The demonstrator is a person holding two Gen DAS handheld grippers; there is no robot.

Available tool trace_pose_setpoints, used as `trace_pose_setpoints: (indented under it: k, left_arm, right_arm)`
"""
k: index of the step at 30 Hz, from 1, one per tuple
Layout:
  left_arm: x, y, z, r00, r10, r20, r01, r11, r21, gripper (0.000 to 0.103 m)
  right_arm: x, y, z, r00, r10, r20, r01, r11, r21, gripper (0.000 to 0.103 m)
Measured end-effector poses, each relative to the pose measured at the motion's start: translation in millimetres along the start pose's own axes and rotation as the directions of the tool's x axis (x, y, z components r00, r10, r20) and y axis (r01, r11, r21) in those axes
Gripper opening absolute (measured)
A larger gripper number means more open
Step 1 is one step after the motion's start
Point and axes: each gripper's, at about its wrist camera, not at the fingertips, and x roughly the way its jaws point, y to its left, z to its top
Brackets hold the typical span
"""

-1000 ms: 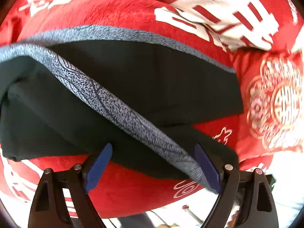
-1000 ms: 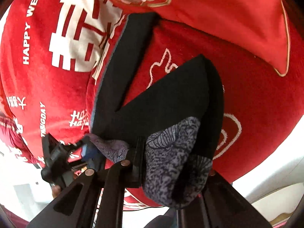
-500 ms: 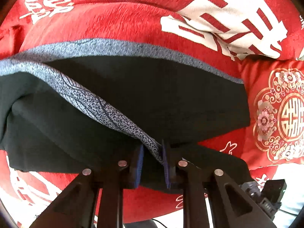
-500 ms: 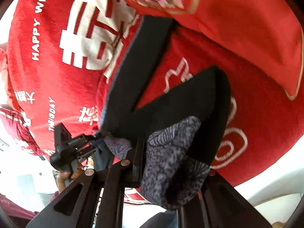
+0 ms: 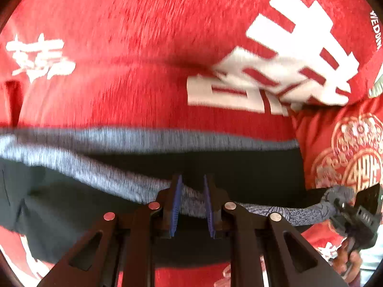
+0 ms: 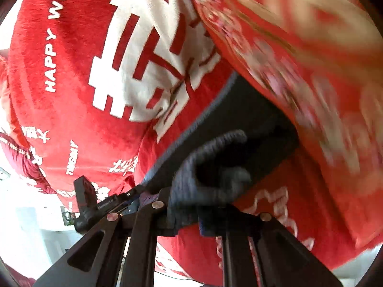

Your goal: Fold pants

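Left gripper is clamped on the grey patterned waistband of the black pants, blue pads pinching the band. Right gripper is likewise closed on a bunched grey section of the same band, which stretches taut between the two. Pants lie partly lifted over the red blanket, beside a red embroidered cushion.

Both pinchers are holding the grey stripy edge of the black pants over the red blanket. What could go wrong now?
The left gripper pinches only a thin strip of the grey waistband, so it might slip free. The right gripper holds a bunched wad, so the pants may fold crooked.
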Motion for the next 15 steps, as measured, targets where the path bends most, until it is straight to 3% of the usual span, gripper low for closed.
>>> trace_pose_setpoints:
  k: [5, 8, 10, 11, 13, 15]
  left_arm:
    - [23, 9, 24, 0.994, 0.099, 0.036, -0.100, 0.995, 0.028, 0.021]
    - [35, 16, 29, 0.986, 0.165, 0.026, -0.166, 0.985, 0.042, 0.021]
    - [32, 21, 29, 0.985, 0.171, 0.024, -0.172, 0.984, 0.044, 0.021]
    - [29, 22, 28, 0.985, 0.171, 0.029, -0.172, 0.984, 0.046, 0.021]
    - [23, 24, 25, 0.983, 0.181, 0.039, -0.183, 0.981, 0.059, 0.021]
    - [12, 25, 21, 0.981, 0.187, 0.055, -0.191, 0.978, 0.079, 0.021]
  right_arm:
    - [39, 7, 52, 0.992, -0.121, -0.036, 0.120, 0.992, -0.031, 0.012]
    - [68, 16, 73, 0.970, -0.240, -0.050, 0.233, 0.966, -0.110, 0.016]
    - [86, 16, 81, 0.954, -0.293, -0.063, 0.283, 0.949, -0.138, 0.018]
    - [92, 16, 82, 0.949, -0.307, -0.067, 0.296, 0.944, -0.145, 0.023]
    - [96, 18, 84, 0.947, -0.319, -0.049, 0.308, 0.938, -0.159, 0.052]
    - [87, 25, 81, 0.956, -0.292, -0.006, 0.287, 0.941, -0.179, 0.067]
